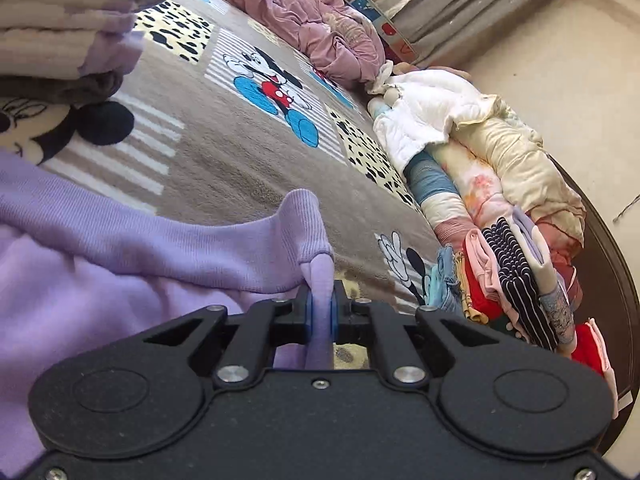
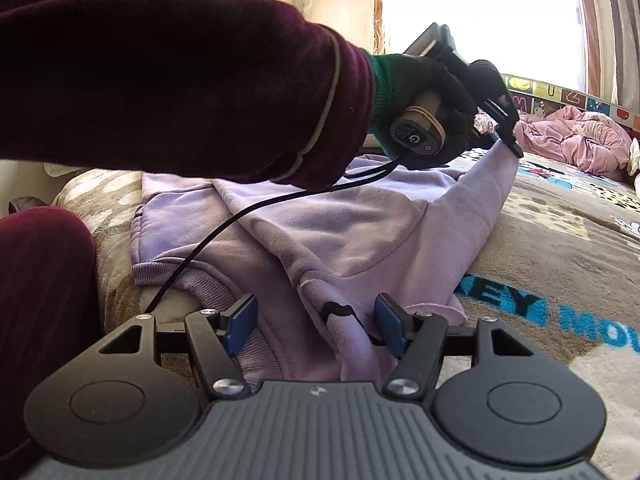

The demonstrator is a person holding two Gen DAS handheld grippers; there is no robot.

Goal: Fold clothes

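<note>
Blue pads of the left gripper (image 1: pixel 322 312) are pinching a ribbed cuff of the lilac sweatshirt (image 2: pixel 320 216), the jaws squeezed tight with the cloth bunched between them. Seen from the right wrist camera, that same gripper is lifting the cuff off the far edge of the sweatshirt, so the sleeve is running up taut from the body to the claw. A gloved hand (image 2: pixel 424 96) in a dark red sleeve (image 2: pixel 180 68) is holding it.

At the near edge of the sweatshirt the right gripper (image 2: pixel 316 326) is standing wide, its jaws straddling a fold with a black drawstring (image 2: pixel 338 310) on it and gripping nothing.

Most of the sweatshirt is lying spread on the cartoon-print blanket (image 1: pixel 248 152), its ribbed hem towards the person. Beyond the sweatshirt, a stack of folded towels (image 1: pixel 68 24) is sitting close by, and a row of folded clothes (image 1: pixel 508 264) is lining the blanket's far side.

By my reading a sleeve fold is in hand: the sleeve is being carried, most likely to be laid across the body. Whichever way it goes, the next move is calling for the pinch to hold until the cuff is lying flat, while the wide claw is steadying or closing on the near fold so the body is not dragging along.
</note>
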